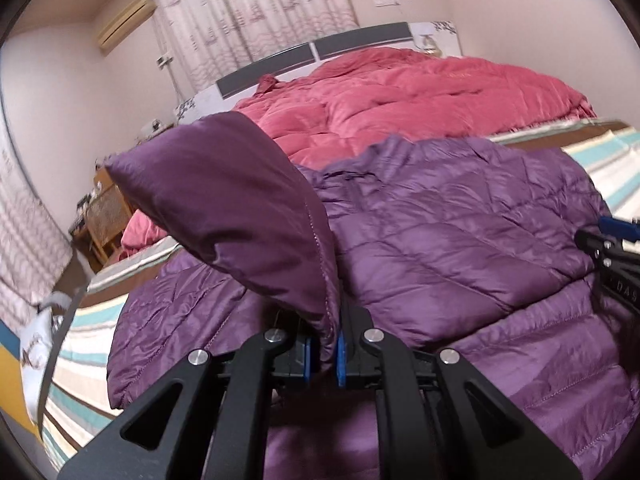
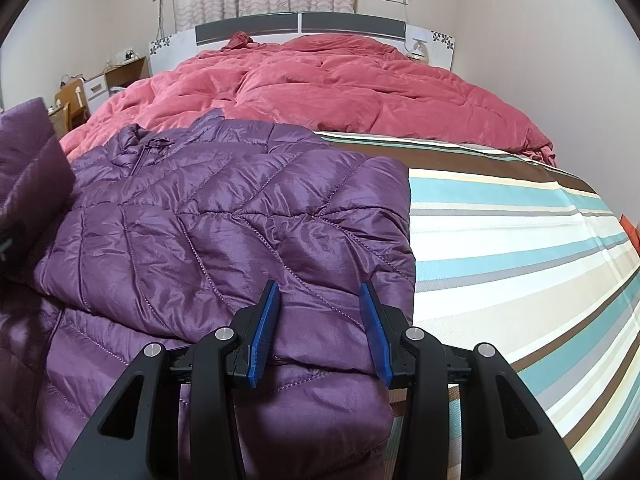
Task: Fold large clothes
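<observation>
1. A purple quilted puffer jacket (image 2: 224,208) lies on a striped bed sheet (image 2: 520,240), near the foot of a bed. A rumpled red duvet (image 2: 340,88) covers the far half, up to the headboard.

2. The left gripper (image 1: 322,354) has its blue pads pinched tight on an edge of the jacket. The pinched part, a sleeve or side panel (image 1: 240,200), stands up from the grip as a smooth purple flap above the jacket's body.

3. The right gripper (image 2: 320,328) has its jaws partly open with nothing clamped. It hovers over or rests on the jacket's right side, which already looks folded in, with a straight edge against the sheet; contact cannot be told.

4. The step in hand appears to be carrying the left flap across the body of the jacket to match the folded right side.

5. To do this well, keep the pinch firm, since the slick fabric could slip. Carry the flap low and level so it lands flat, not bunched.

6. The open right gripper could press down on the jacket's middle to stop the garment sliding on the sheet.

7. Release only once the flap's edge lies parallel to the opposite fold.
</observation>
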The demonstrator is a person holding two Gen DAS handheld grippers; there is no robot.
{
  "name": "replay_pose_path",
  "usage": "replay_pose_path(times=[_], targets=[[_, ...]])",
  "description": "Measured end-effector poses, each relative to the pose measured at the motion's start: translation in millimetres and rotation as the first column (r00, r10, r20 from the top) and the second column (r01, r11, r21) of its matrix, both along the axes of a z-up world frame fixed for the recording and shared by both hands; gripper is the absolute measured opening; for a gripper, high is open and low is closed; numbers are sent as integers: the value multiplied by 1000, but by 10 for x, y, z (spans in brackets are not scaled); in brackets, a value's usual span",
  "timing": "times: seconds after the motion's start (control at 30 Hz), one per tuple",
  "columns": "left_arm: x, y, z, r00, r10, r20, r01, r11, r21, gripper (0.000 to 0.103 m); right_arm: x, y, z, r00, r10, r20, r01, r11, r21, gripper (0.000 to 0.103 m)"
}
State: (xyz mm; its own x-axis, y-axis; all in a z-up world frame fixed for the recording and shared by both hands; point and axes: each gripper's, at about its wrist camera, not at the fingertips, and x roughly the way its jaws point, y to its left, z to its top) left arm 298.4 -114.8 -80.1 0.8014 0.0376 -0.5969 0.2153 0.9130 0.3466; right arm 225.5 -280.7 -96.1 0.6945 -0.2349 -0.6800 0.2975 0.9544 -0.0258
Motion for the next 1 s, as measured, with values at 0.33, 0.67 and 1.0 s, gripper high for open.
replay_pose_path(times=[0.33, 0.67, 1.0], targets=[[-242, -407, -201, 989, -139, -52, 146, 977, 156, 18, -5, -11, -14, 1000, -3, 2, 3, 1000, 11, 42], [-679, -227, 106, 972, -229, -57, 229, 973, -4, 73, -8, -16, -43, 1000, -5, -5, 5, 1000, 17, 43], [-786, 1083, 288, 994, 107, -25, -110, 964, -243, 84, -116, 54, 353, 991, 67, 112, -87, 979, 186, 67]])
